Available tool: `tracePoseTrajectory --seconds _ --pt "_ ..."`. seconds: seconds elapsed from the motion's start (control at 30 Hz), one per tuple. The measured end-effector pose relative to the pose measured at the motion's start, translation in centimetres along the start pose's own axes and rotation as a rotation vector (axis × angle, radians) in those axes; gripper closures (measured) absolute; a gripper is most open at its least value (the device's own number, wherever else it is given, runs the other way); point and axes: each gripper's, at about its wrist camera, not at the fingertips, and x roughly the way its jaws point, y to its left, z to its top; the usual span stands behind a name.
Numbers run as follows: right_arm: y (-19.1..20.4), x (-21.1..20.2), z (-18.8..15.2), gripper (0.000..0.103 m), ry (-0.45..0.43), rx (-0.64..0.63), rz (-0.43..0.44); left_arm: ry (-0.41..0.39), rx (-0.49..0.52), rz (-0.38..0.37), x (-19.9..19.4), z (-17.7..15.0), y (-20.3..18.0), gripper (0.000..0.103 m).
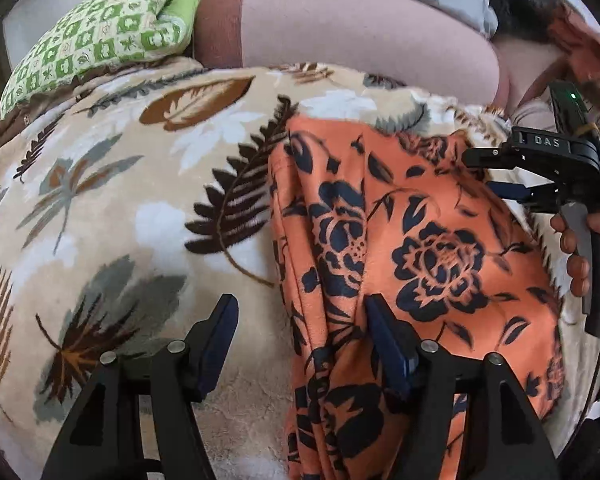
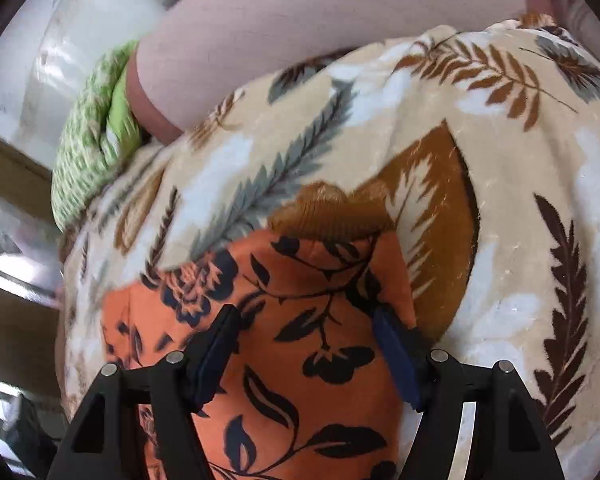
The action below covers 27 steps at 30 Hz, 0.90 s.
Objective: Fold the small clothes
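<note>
The orange floral garment [image 1: 400, 240] lies bunched on a leaf-print fleece blanket [image 1: 120, 200], its left side gathered into long vertical folds and its right side spread flatter. What kind of garment it is cannot be made out: no collar, sleeve or waistband shows, and its lower end runs out of the left wrist view.

The left gripper [image 1: 302, 322] sits over the garment's folded left edge with its jaws released; the right finger rests against the folds, the left finger stands over bare blanket, and nothing is pinched between them.

The right gripper [image 2: 306, 334] hangs over the garment's top edge [image 2: 300, 320] with its jaws parted and the cloth lying beneath the gap; whether the pads touch the fabric is hard to tell. In the left wrist view this gripper [image 1: 496, 174] enters from the right, partly cut off, with the fingers of a hand [image 1: 576, 248] around its handle.

Behind the blanket lie a pink pillow [image 1: 360, 28] and a green checked bundle of bedding [image 1: 100, 40], both cropped by the fisheye edge. The right wrist view is blurred toward its left side.
</note>
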Motion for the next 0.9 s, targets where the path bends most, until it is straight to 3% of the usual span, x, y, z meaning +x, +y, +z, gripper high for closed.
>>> tracePoseTrajectory --seconds 0.1,0.2,0.3,0.33,0.4,0.5,0.6,0.77,0.9 --pt "1.3 -2.7 -1.1 0.030 -0.041 -0.043 0.004 -0.032 0.006 -0.002 -1.5 0.0 0.5 0.035" --pt "2.6 -5.5 -4.0 0.030 -0.060 -0.064 0.068 -0.054 -0.009 -0.013 -2.9 -0.6 0.9 0.035" --pt "3.7 -6.1 -7.5 0.028 -0.027 -0.079 0.123 -0.034 0.016 0.016 -2.8 -2.0 0.8 0.033" --pt "3.5 -5.8 -8.5 0.023 -0.011 -0.070 0.114 -0.008 0.028 0.036 -2.1 -2.4 0.7 0.033" --pt "3.0 -3.7 -10.5 0.023 0.058 -0.085 0.060 0.019 0.015 0.043 -1.4 -2.9 0.8 0.033" --pt "4.2 -5.8 -11.1 0.023 0.003 -0.095 0.066 -0.025 -0.018 0.009 -3.8 -2.9 1.2 0.033" --pt "4.9 -8.0 -12.1 0.023 -0.048 -0.081 0.099 -0.061 0.016 0.016 -5.7 -3.7 0.8 0.030" --pt "4.2 -6.1 -15.3 0.023 0.039 -0.063 0.088 0.024 0.058 0.067 -3.7 -6.0 0.2 0.028" --pt "4.7 -8.0 -15.4 0.023 -0.004 -0.060 0.123 -0.007 0.028 0.052 -5.1 -6.2 0.5 0.028"
